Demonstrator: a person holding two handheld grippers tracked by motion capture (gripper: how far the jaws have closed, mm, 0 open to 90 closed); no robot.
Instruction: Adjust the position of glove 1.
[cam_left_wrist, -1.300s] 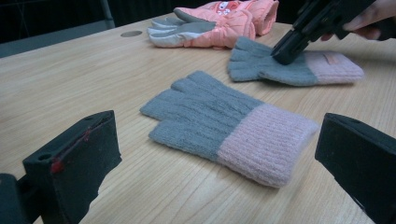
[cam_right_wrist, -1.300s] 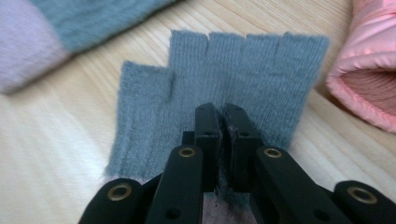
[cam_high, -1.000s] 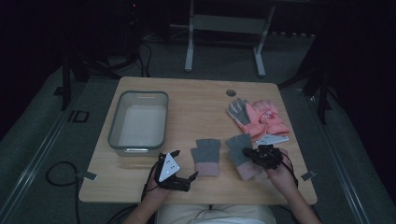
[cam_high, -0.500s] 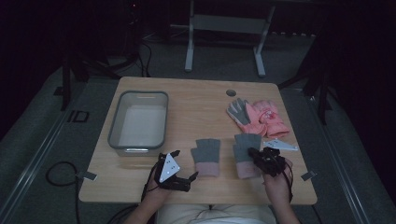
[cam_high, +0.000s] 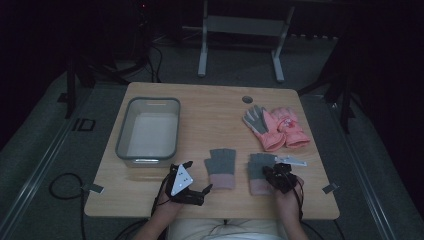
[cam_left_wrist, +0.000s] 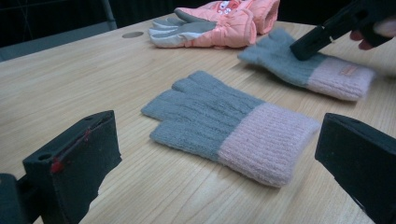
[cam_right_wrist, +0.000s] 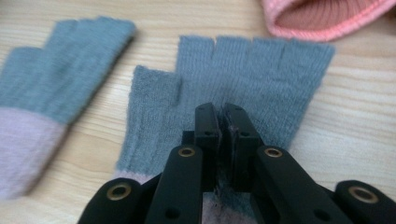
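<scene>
Two grey fingerless knit gloves with pink cuffs lie flat near the table's front edge. The left one (cam_high: 220, 167) (cam_left_wrist: 224, 121) (cam_right_wrist: 46, 79) lies just ahead of my left gripper (cam_high: 197, 176) (cam_left_wrist: 219, 154), which rests on the table, open and holding nothing. My right gripper (cam_high: 272, 172) (cam_right_wrist: 223, 112) points down onto the palm of the right glove (cam_high: 259, 167) (cam_left_wrist: 317, 70) (cam_right_wrist: 261, 74), shut with a pinch of its grey fabric between the pads. Those jaws have just been opening slightly, and the fabric is still between them.
A clear plastic bin (cam_high: 148, 102) stands at the left of the wooden table (cam_high: 210, 120). A pair of pink and grey padded gloves (cam_high: 277, 127) (cam_left_wrist: 219, 23) lies at the right rear. A white tag (cam_high: 292, 161) lies beside the right glove.
My right hand has come down and back toward the front edge. The right glove went from skewed to lying straight and flat. The left gripper has stayed put.
</scene>
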